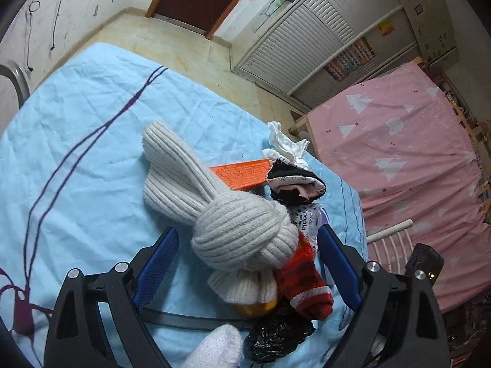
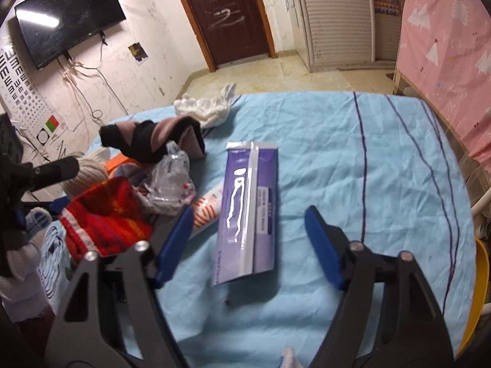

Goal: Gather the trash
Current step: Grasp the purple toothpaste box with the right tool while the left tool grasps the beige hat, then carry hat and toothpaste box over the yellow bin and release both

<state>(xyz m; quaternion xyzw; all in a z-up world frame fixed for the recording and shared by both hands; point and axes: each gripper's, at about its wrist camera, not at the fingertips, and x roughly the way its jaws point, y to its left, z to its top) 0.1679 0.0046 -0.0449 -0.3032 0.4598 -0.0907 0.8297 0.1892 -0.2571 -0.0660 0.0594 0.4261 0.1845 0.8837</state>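
Blue cloth (image 2: 353, 159) covers the table, creased, with dark lines across it. Both my grippers tilt steeply down at it.

Left gripper (image 1: 247, 263): jaws wide, blue pads on either side of a knotted cream knit (image 1: 242, 233), not pressing it. The pads stand clear on both sides. A red sock (image 1: 302, 279) lies under the knit's right edge, just inside the right pad. Black bag (image 1: 276, 340) crumpled close to the gripper's base; something orange-yellow peeks from under the knit. My gloved fingertip (image 1: 218, 349) shows at the bottom edge. Beyond the knit: an orange box (image 1: 242, 173), a black-and-pink garment (image 1: 294, 184), white tissue (image 1: 285, 141).

Right gripper (image 2: 248, 239): jaws open, holding nothing. A flat purple wrapper (image 2: 248, 211) lies on the cloth between the pads, touching neither. A small white tube (image 2: 207, 211) with orange stripes sits just beside the left pad. Crumpled clear plastic (image 2: 173, 184) and the red sock pile to the left.
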